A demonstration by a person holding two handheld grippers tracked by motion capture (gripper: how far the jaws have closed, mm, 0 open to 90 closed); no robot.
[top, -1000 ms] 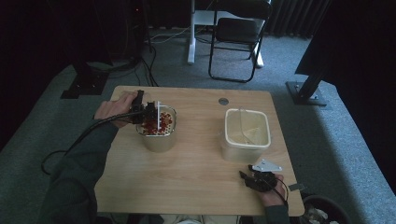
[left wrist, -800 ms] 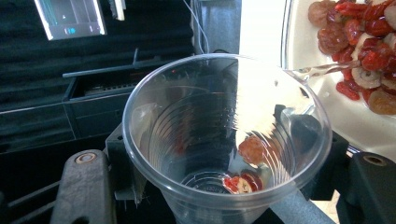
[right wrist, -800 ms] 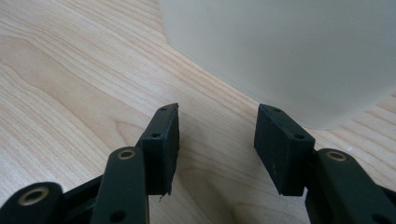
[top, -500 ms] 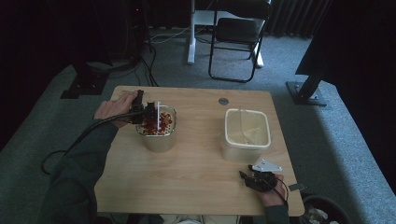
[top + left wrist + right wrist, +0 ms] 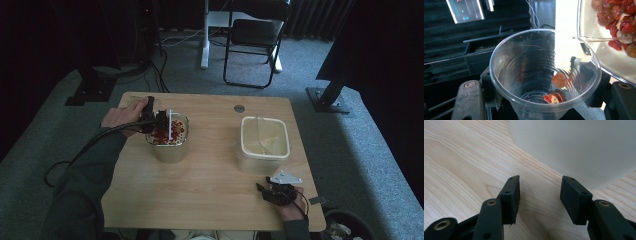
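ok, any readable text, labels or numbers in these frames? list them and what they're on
None can be read.
Screen behind the clear plastic cup in the left gripper view: coloured marks and small figures, too blurred to read.
Clear plastic cup, bowl of dried red fruit, white container, table: no lettering visible.
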